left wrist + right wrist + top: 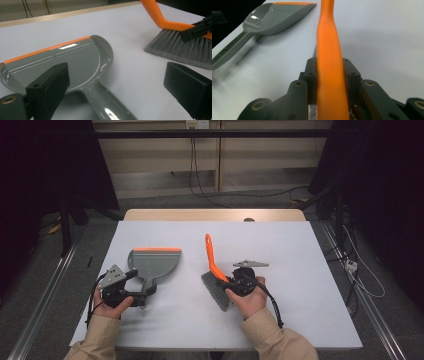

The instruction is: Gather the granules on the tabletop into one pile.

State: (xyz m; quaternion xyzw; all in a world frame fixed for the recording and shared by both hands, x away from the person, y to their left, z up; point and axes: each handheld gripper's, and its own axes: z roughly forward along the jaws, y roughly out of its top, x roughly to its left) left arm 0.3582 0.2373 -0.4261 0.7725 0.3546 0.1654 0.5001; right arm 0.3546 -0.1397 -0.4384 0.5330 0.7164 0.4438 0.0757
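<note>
Fingers of the right gripper (329, 82) are pinched on the orange handle of the brush (329, 50), one black pad on each side of it in the right gripper view, where the handle runs up the middle of the frame. From the high view, the same brush (216, 275) sits just right of centre on the white table (300, 320); its orange handle points toward the upper part of the frame and its grey bristles hang at the lower end, beside the right gripper (235, 282), which the person's right hand (250, 301) holds.

On the left gripper (120, 92), the fingers stand spread wide with nothing pressed between them; in the left gripper view its two black pads sit at the lower left and lower right, and the grey handle of the dustpan (75, 62) lies on the table between them without touching either. That view also has the brush bristles (185, 50) at the upper right, resting against the table, apart from the dustpan.

Seen from the high view, the dustpan (155, 262) lies flat, left of centre, its orange lip toward the top of the frame and its handle pointing down to the left gripper (137, 287), held by the left hand (112, 306).
</note>
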